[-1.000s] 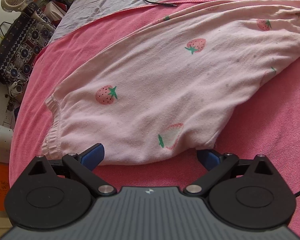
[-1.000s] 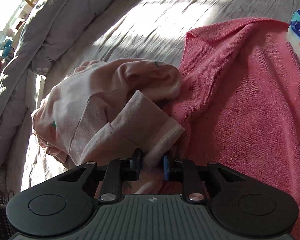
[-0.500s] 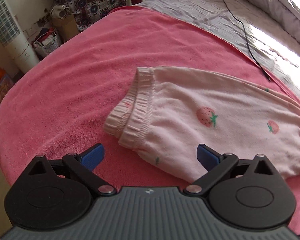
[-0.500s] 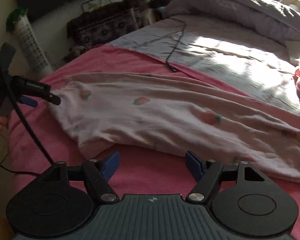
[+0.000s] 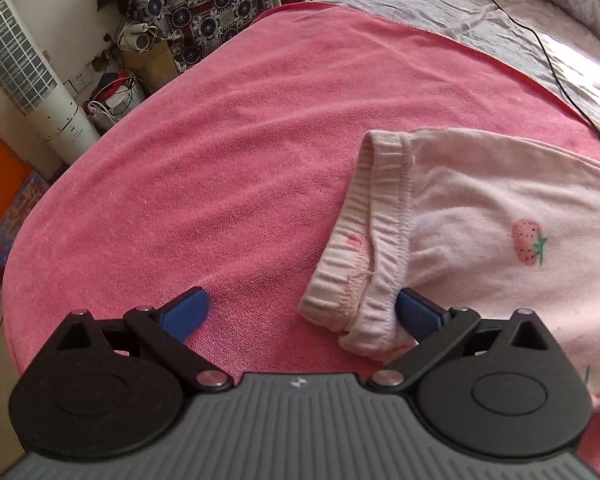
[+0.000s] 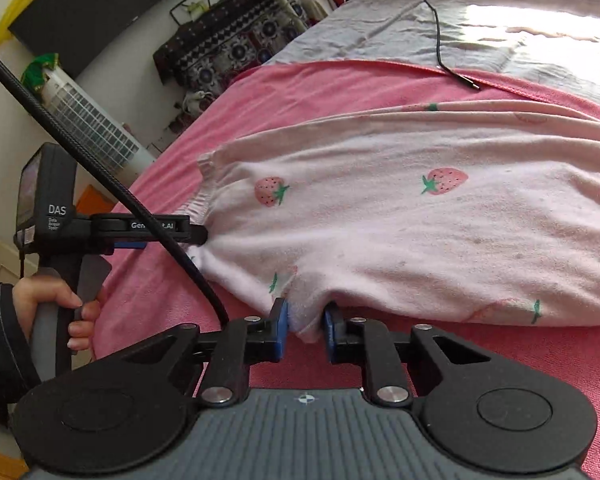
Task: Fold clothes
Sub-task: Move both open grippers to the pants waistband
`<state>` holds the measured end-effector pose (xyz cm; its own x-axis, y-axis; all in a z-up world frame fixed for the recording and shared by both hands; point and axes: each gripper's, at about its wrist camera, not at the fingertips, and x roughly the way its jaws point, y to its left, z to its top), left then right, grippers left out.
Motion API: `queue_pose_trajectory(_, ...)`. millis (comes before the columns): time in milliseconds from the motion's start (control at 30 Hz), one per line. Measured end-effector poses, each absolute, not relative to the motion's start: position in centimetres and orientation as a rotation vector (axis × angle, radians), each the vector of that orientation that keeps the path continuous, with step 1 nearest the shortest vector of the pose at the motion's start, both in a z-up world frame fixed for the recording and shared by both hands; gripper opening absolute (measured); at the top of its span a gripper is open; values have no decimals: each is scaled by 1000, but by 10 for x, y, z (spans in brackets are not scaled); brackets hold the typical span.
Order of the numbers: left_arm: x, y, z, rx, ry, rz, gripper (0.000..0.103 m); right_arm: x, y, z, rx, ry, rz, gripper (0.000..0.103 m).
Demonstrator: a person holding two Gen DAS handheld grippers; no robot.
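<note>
- Plainly readable in the right wrist view, at far left, is white lettering "DAS" on the black body of the left gripper [image 6: 198,236]; its arm carries a partly hidden word starting "Gen" and ending "AI".
- Only that view shows the person's hand [image 6: 66,304] wrapped round the grey handle, and a black ribbed cable [image 6: 100,172] crossing in front.
- Its own camera shows the left gripper [image 5: 300,312] with blue fingers [image 5: 184,314] spread wide, the elastic waistband corner of the pale pink strawberry-print cotton trousers [image 5: 480,220] lying between them, against the right-hand finger.
- Those trousers [image 6: 400,216] lie flat across the pink terry towel [image 6: 300,92] on the bed, waistband at the left.
- At the near hem, the right gripper [image 6: 305,326] has just been closing and pinches a fold of the pink fabric between its blue pads.
- Bare towel lies open left of the waistband to the bed's edge, where a white tower fan [image 5: 28,76] stands.
- Beyond the towel's far edge a thin black cord [image 6: 440,40] trails over the grey sheet [image 6: 480,0].
</note>
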<state>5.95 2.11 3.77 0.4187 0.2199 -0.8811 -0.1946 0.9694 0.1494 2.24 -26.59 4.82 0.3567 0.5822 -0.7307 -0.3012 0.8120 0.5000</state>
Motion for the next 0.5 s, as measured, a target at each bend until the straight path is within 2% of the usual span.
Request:
queue_pose_trajectory(100,61,19,39,116,1083,221,103,14,-267,49,273,1113,640,9)
queue_pose_trajectory(233,62,16,40,185,1058,183,103,-9,-267,28,175,1226,646,9)
queue_pose_trajectory(367,57,17,41,196,1043,167,103,-8,-272,55,140,1124,639,15)
queue_pose_trajectory(500,54,26,37,154,1046,152,103,31,-267,73,131,975,566,19)
